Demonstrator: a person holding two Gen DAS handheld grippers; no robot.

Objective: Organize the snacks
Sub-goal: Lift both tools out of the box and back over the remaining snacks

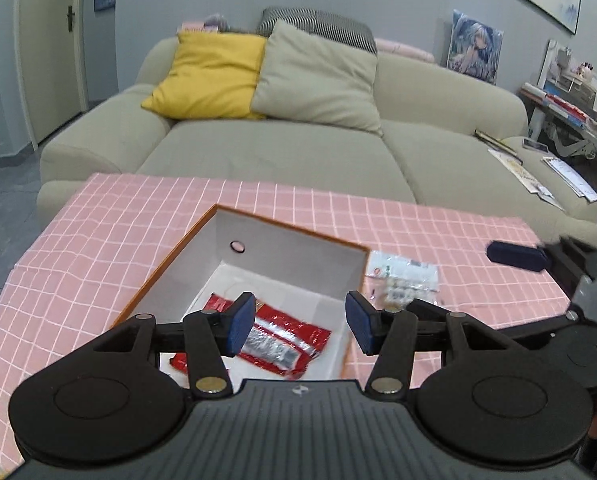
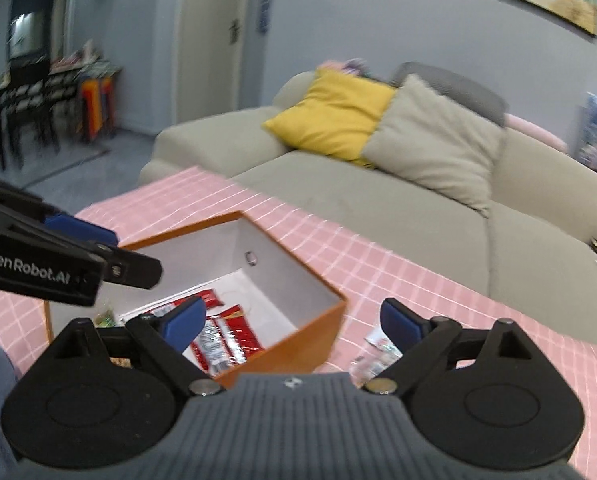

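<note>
The red snack packets (image 1: 282, 338) lie flat on the white floor of the orange-edged box (image 1: 186, 244), toward its near end; the far half of the floor is bare. In the right wrist view they show as several red and silver wrappers (image 2: 222, 340) side by side, partly covered by that gripper's own finger. A clear packet of small snacks (image 1: 402, 280) lies on the pink checked tablecloth (image 1: 110, 240) just outside the box's right wall, apart from it.

The left gripper (image 1: 300, 326) hangs over the near end of the box, jaws parted with nothing between the pads. The right gripper (image 2: 288, 322) stands spread wide over the box's near right corner, also empty; one pad is above the red packets, the other above the clear packet (image 2: 378, 354) on the cloth.

The box sits near the middle of the table, with open cloth along its left side, behind it to the far edge, and wide to the right. A beige sofa (image 1: 282, 152) with a yellow cushion (image 1: 208, 74) runs along the far edge.

The box's near wall is hidden behind the gripper bodies. Something greenish at the box's near left corner in the right wrist view is too blurred to name. The right wrist picture is smeared throughout.
</note>
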